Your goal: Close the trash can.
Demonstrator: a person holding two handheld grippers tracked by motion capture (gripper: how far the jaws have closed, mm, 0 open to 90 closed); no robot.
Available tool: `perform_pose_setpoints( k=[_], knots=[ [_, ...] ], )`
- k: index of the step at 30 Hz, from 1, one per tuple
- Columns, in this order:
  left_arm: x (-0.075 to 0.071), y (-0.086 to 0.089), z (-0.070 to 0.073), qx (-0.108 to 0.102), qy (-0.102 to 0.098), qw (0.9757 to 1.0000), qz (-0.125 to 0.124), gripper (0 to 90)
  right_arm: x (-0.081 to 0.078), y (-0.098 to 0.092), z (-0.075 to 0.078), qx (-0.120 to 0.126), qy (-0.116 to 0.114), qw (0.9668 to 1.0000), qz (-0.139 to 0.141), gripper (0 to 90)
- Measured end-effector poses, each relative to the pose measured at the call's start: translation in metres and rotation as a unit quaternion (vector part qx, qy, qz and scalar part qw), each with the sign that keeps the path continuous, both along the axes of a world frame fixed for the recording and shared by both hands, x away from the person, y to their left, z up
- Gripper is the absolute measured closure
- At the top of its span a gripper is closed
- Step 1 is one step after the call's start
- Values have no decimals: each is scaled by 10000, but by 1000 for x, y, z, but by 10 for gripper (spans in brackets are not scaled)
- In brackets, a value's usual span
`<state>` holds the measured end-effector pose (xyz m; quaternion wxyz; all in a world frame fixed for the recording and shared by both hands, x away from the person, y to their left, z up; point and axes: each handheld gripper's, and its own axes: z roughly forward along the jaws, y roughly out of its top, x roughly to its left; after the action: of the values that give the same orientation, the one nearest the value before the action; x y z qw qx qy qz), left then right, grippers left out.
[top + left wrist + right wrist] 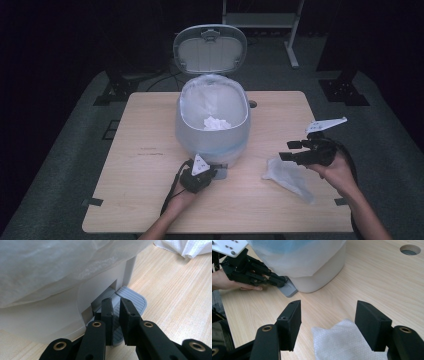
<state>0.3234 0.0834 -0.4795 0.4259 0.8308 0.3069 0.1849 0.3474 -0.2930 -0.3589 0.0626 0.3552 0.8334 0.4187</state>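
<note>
Right gripper (327,327) had its jaws spread with the tissue (344,342) lying between them, untouched; soft, feather-light stuff, so we figured pinching a bunched edge. Our left gripper (116,305), jaws nearly together, pressed the bin's pedal (132,298).

No legible text, label, brand, number or sign is found on any item. A faint line of dark marking is noted on the tabletop (150,152) toward its left edge, in the high view; it is too small to be read.
</note>
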Motion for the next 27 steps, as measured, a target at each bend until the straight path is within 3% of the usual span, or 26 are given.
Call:
perform_pose_setpoints(
  k=[27],
  knots=[
    [0,0,0,5,-10,10000,-5,816,-12,-16,-31,-143,124,9997,-139,368]
  ],
)
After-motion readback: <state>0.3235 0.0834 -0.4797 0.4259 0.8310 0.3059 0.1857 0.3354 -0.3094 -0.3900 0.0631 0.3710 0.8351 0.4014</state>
